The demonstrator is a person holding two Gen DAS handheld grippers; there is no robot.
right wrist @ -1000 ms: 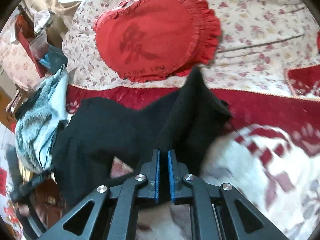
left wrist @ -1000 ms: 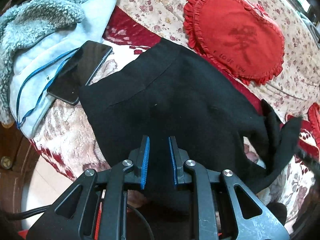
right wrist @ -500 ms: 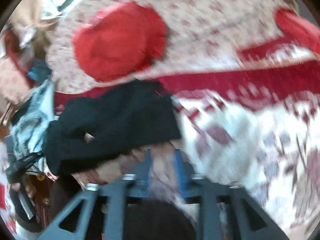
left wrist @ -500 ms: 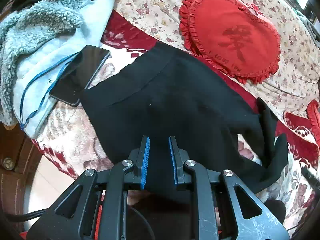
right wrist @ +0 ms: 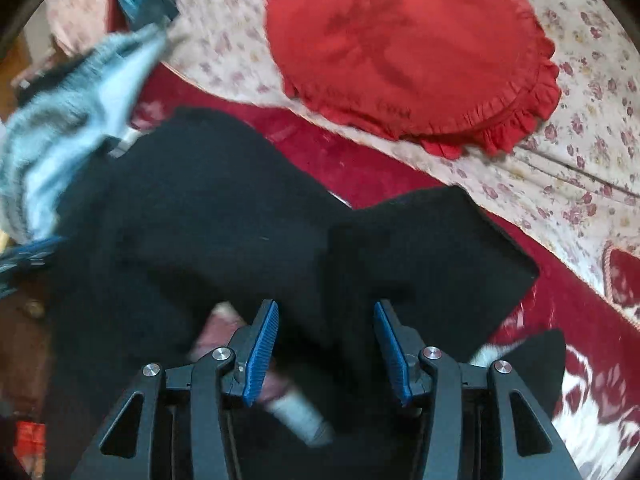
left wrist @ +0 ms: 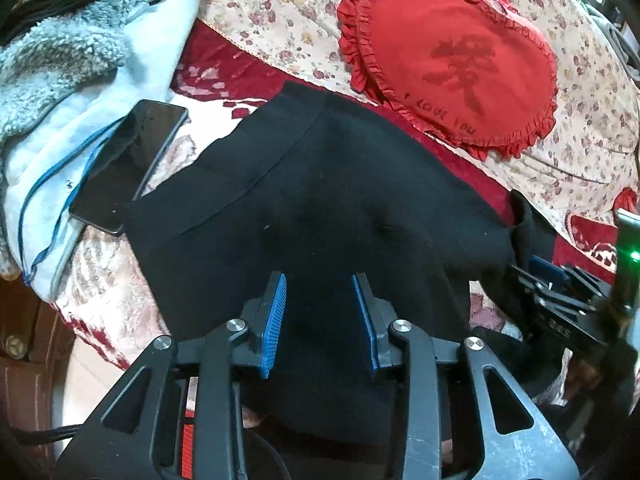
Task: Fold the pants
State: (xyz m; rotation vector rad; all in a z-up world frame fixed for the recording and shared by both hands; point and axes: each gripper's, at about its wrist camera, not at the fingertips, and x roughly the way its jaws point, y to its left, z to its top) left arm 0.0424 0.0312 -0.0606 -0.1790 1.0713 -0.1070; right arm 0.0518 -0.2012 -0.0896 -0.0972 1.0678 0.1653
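From where I sit, the black pants lie on the bed, just in front of the red heart cushion, with the waistband end nearest the phone that rests on the pale fleece jacket. I judge 1 fold is roughly in: in the right wrist view the leg end is doubled back over the body of the pants, below the cushion. It sits skewed, its corner sticking out toward the right, and part of the fabric hangs off the bed edge toward me.

My left gripper has its jaws spread over the cloth, pinching nothing. My right gripper is the same, jaws wide apart above the folded leg.

Left to do, I think: square that fold, then at least 1 more fold toward the waistband.
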